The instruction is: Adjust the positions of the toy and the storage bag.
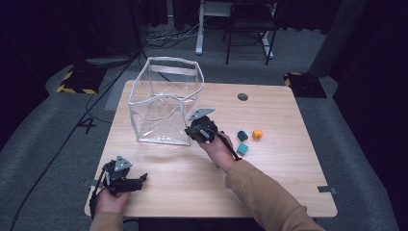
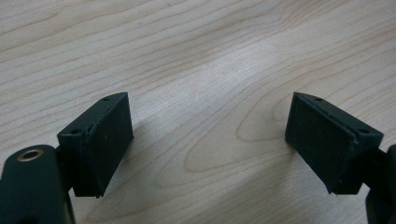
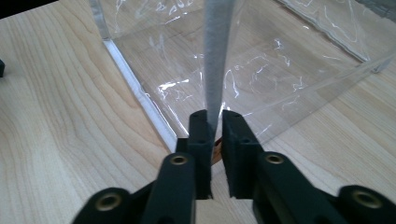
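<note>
Black fingers [image 3: 201,135] of the right gripper [image 3: 215,122] pinch the grey-edged rim of a clear plastic bag [image 1: 161,103], the jaws drawn almost together on the thin trim, which runs straight up and away from the pads in the right gripper view. Across the light wooden table [image 1: 269,192], the bag stands upright left of centre toward the far edge, its mouth open to the ceiling, its long axis vertical, one bottom corner toward the person. The left gripper [image 2: 208,135] rests low over bare wood near the front left corner, jaws spread wide with nothing between them. Right of the bag lie three small blocks close together: dark blue [image 1: 242,135], orange [image 1: 257,134] and teal [image 1: 243,149].
</note>
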Action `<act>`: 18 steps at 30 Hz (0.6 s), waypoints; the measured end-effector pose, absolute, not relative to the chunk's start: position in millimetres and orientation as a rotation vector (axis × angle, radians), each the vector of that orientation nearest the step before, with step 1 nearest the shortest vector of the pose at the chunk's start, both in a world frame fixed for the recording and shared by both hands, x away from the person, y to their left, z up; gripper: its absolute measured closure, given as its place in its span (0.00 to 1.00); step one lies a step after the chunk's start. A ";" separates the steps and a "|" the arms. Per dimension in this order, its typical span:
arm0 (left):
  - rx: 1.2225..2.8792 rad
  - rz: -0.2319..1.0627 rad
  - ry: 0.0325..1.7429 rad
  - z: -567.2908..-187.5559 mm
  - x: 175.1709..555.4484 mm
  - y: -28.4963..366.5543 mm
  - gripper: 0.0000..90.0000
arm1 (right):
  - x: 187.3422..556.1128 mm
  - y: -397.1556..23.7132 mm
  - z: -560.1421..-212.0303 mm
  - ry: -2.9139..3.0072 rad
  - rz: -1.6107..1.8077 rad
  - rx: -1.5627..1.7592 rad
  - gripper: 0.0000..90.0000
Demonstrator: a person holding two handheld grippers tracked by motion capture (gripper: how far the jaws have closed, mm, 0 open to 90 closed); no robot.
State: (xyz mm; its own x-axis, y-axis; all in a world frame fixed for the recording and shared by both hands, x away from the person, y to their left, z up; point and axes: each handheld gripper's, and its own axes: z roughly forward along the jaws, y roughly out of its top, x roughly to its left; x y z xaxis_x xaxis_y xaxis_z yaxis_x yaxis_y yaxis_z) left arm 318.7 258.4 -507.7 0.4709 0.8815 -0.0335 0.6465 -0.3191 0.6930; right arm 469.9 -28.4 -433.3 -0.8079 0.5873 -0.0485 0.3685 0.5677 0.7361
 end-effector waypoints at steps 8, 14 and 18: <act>2.077 0.480 1.259 -507.4 318.6 258.8 0.18 | 459.8 -38.1 -429.6 2.551 1.072 0.812 0.97; 2.068 0.498 1.269 -505.6 316.6 258.1 0.19 | 440.3 -50.4 -425.2 2.598 1.043 0.764 0.97; 2.047 0.527 1.242 -498.1 312.7 253.4 0.21 | 420.0 -66.1 -424.2 2.641 1.033 0.727 0.97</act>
State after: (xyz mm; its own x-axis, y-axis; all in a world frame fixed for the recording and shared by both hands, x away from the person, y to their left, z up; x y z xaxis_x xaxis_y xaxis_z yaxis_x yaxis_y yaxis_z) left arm 312.7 253.4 -498.1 0.4635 0.8861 -0.0043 0.6124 -0.3168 0.7243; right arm 420.0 -66.1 -424.2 -0.8552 0.5179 -0.0185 0.3679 0.6319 0.6822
